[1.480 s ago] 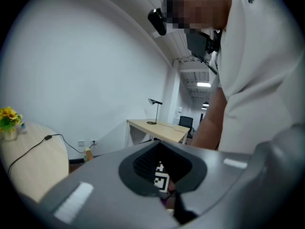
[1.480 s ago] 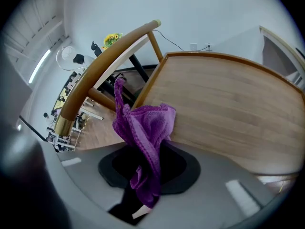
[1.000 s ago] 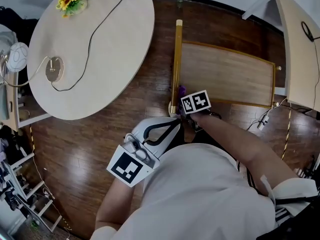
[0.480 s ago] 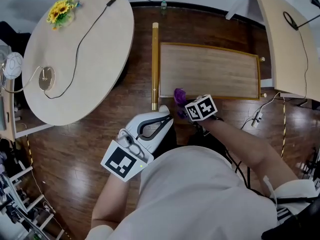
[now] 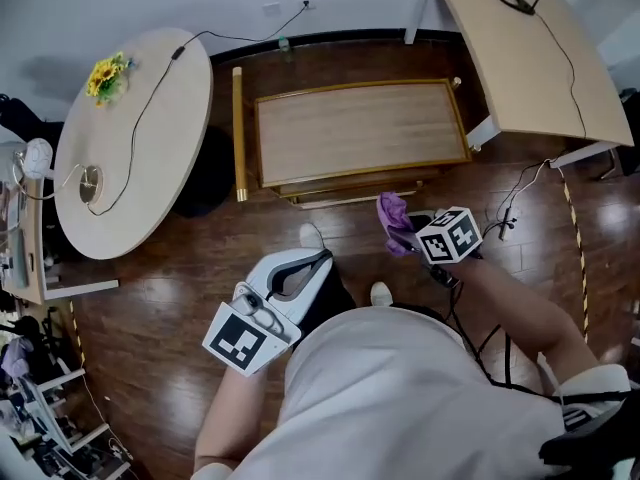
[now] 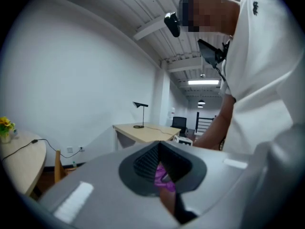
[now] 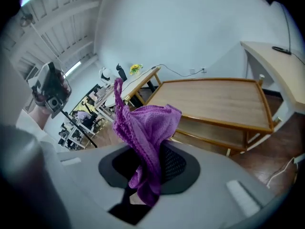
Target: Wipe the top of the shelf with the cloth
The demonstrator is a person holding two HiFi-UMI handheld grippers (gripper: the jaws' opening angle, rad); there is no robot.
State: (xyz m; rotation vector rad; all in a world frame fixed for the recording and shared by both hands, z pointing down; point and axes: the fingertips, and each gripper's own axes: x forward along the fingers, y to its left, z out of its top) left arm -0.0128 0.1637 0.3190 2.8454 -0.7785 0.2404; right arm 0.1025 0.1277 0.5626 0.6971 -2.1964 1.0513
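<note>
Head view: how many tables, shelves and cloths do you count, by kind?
Tables: 2, the round table and the desk
Shelves: 1, the wooden shelf
Cloths: 1, the purple cloth, held in the right gripper
Total: 4

Head view: high above the person (image 5: 420, 388), facing steeply down; shelf (image 5: 360, 133) at upper centre. Right gripper view: close behind the cloth (image 7: 145, 128), facing the same shelf from its near side. Left gripper view: low, tilted upward to wall (image 6: 86, 80) and ceiling (image 6: 157, 23); shares the desk (image 6: 143, 131) with the head view's upper right.
</note>
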